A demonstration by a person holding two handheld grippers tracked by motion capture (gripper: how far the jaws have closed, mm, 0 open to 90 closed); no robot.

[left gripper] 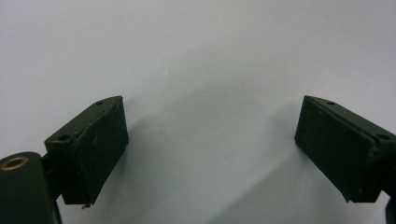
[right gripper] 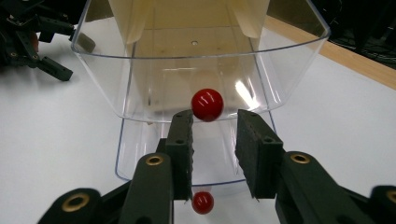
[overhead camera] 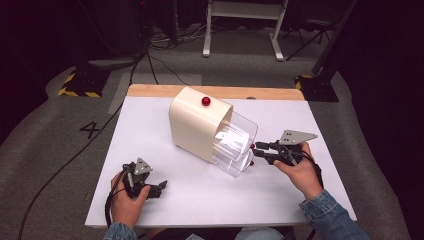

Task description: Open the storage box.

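Two hand-held grippers on a white table (overhead camera: 200,200), high view first. Cream drawer cabinet (overhead camera: 192,125) sits mid-table, tipped onto its back edge, red knob (overhead camera: 206,101) on its top face. Both clear plastic drawers are pulled out toward the right: upper drawer (overhead camera: 237,132), lower drawer (overhead camera: 235,162) just under it. Right gripper (overhead camera: 256,150) is at the drawer fronts, jaws pointing left at them, right hand (overhead camera: 300,172) wrapped around its body. Left gripper (overhead camera: 161,189) rests near the table's front-left, well apart from the cabinet, held in the left hand (overhead camera: 127,200).

Left gripper view — left gripper (left gripper: 212,149) jaws spread wide, nothing between them, bare white table (left gripper: 201,56) beneath.

Right gripper view — right gripper (right gripper: 215,140) jaws partly apart, a narrow gap between the pads. Upper drawer's red ball knob (right gripper: 207,104) sits just past the tips, centred on the gap; not clamped, though the left jaw tip looks to touch it or nearly so. Upper drawer (right gripper: 140,70) is open, cream cabinet interior visible behind it. Lower drawer (right gripper: 135,149) sticks out below, its red knob (right gripper: 202,202) showing between the jaws. Left gripper (right gripper: 28,37) is visible far off at top left.
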